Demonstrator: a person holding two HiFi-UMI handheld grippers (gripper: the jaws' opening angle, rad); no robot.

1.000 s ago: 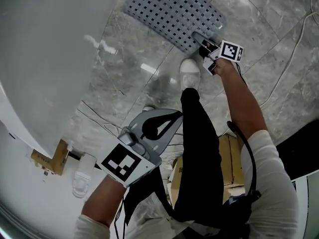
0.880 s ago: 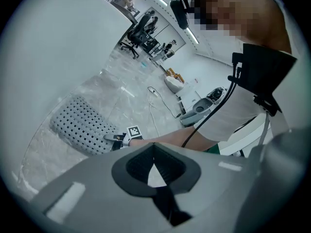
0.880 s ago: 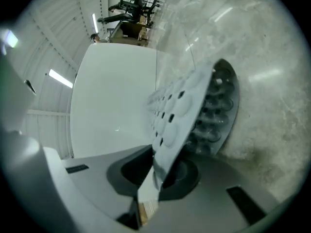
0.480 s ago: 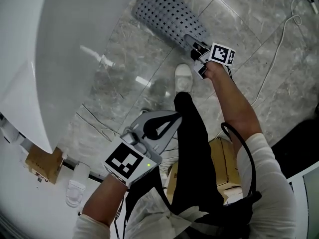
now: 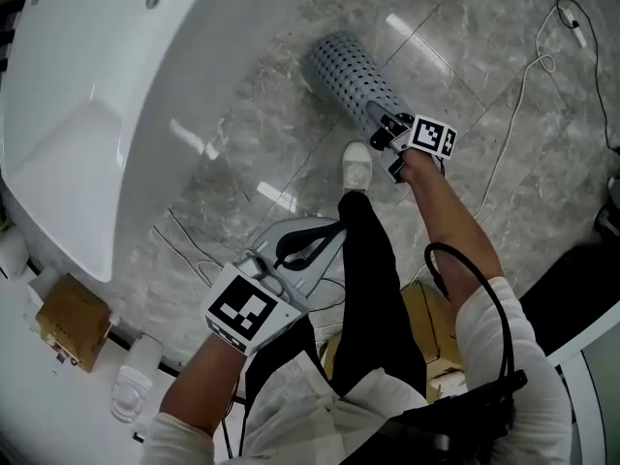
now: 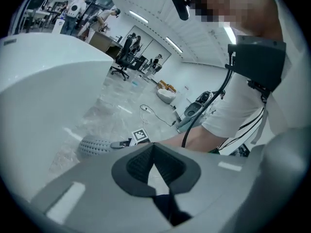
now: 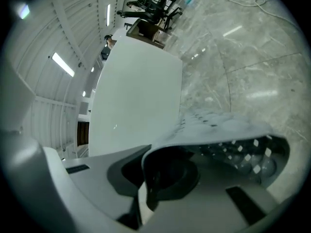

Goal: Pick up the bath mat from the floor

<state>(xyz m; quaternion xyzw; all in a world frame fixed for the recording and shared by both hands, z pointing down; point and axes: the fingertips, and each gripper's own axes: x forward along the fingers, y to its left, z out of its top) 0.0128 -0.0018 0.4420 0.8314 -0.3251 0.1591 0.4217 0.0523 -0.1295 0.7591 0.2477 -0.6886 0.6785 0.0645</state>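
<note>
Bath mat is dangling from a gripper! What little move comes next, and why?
Probably lift the right gripper higher: its jaws have just been closing and pinch one edge of the bath mat, which hangs curled toward the floor; whether its far end is clear, I cannot tell.

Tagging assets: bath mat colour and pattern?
Bath mat: grey, gridded with small holes; clearest in head view.

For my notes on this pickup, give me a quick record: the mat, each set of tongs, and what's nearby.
Bath mat: grey, perforated, curled, held up by one edge
Right tongs: shut on the mat's edge, having just been closing
Left tongs: shut, empty, apart from the mat
Nearby: white bathtub, grey marble floor
</note>
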